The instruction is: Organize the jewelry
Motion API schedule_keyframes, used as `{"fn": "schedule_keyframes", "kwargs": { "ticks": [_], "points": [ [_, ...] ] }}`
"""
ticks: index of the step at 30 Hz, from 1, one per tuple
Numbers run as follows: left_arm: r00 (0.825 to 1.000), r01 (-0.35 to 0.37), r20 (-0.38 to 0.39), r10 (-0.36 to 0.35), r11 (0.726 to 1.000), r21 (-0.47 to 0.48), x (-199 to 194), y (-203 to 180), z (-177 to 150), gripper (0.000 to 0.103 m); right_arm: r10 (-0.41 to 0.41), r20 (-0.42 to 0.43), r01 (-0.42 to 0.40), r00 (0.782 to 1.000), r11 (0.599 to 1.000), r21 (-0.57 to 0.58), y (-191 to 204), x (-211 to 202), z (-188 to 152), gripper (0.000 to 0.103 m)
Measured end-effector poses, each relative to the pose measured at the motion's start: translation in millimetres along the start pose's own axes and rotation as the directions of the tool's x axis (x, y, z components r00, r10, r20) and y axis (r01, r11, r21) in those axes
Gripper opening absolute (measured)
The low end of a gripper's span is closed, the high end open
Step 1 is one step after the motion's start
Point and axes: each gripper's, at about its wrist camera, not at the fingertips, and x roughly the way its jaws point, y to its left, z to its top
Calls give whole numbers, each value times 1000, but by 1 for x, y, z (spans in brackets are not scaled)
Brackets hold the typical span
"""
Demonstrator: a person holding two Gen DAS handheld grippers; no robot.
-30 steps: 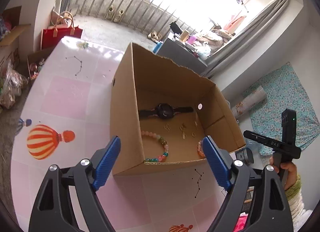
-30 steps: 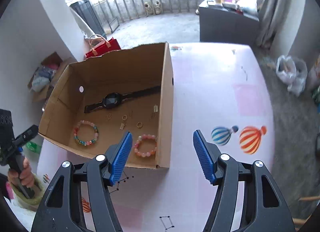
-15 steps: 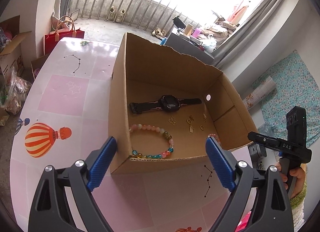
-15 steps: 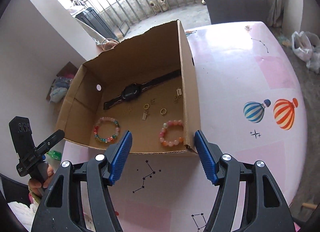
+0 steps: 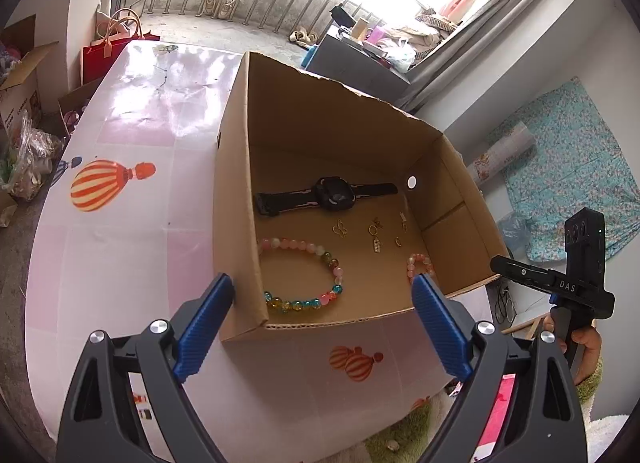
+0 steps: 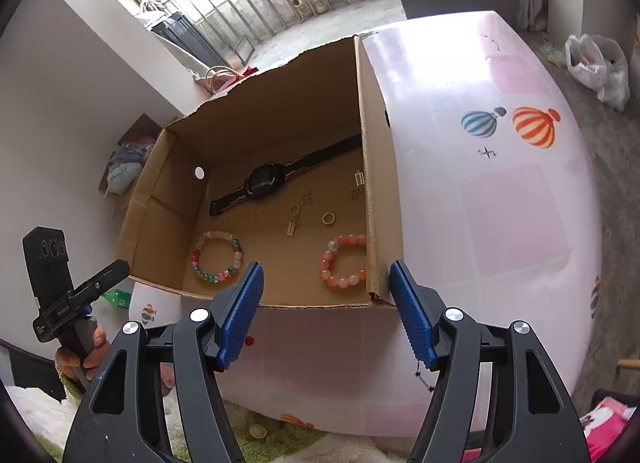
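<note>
Both tongs, left tongs [image 5: 322,299] and right tongs [image 6: 326,289], hang released and empty before the cardboard box [image 5: 236,223] on the counter [image 5: 120,247]. Inside lie the watch [image 5: 332,197], two bead bracelets [image 5: 300,277] [image 6: 344,261] and small gold earrings [image 5: 376,235]. A wide-open descent risks catching the box's near wall and dragging it, or scattering the tiny earrings.

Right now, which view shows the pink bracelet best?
Right wrist view: the pink bracelet shows as nearly a full ring beside the box wall. In the left wrist view, the left gripper's finger hides most of it.
</note>
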Motion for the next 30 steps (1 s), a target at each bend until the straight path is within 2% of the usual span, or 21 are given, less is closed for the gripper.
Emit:
{"fn": "schedule_keyframes", "kwargs": {
  "ticks": [4, 5, 7, 9, 10, 11, 15, 17, 19, 22, 24, 25, 28, 30],
  "points": [
    [999, -32, 20, 31, 999, 42, -9, -7, -14, 89, -18, 41, 18, 999, 1000, -19, 3, -6, -15, 64],
    [997, -68, 49, 66, 996, 57, -14, -11, -16, 89, -28, 61, 30, 998, 999, -23, 3, -11, -17, 65],
    [980, -160, 131, 147, 982, 96, -28, -20, -16, 89, -74, 107, 78, 992, 996, -32, 8, -21, -19, 68],
    [960, -213, 211, 182, 968, 136, -43, -34, -18, 93, -148, 175, 159, 973, 986, -53, 14, -34, -23, 70],
    [953, -223, 241, 183, 963, 149, -50, -41, -19, 98, -174, 211, 192, 962, 979, -70, 20, -42, -27, 75],
    [944, -233, 276, 181, 958, 170, -57, -51, -21, 98, -183, 245, 209, 952, 974, -86, 26, -49, -33, 80],
    [920, -264, 357, 162, 930, 258, -69, -83, -26, 98, -178, 368, 239, 913, 963, -125, 47, -67, -50, 90],
    [918, -266, 366, 151, 920, 286, -66, -96, -27, 98, -178, 406, 250, 896, 959, -131, 56, -70, -56, 95],
    [916, -257, 378, 134, 921, 295, -63, -105, -31, 98, -190, 408, 272, 893, 950, -153, 67, -64, -58, 95],
    [911, -272, 376, 167, 931, 245, -56, -108, -33, 98, -257, 419, 351, 871, 922, -165, 78, -60, -64, 95],
    [919, -262, 351, 178, 943, 207, -50, -103, -33, 98, -302, 434, 397, 849, 906, -145, 79, -59, -65, 95],
    [923, -264, 332, 193, 947, 184, -48, -102, -35, 98, -313, 433, 403, 846, 906, -133, 78, -59, -65, 95],
    [927, -289, 286, 243, 948, 132, -39, -95, -36, 98, -319, 411, 389, 854, 916, -98, 76, -56, -64, 95],
    [931, -317, 231, 283, 940, 128, -30, -94, -37, 98, -303, 376, 364, 875, 926, -100, 74, -50, -63, 95]
  ]
}}
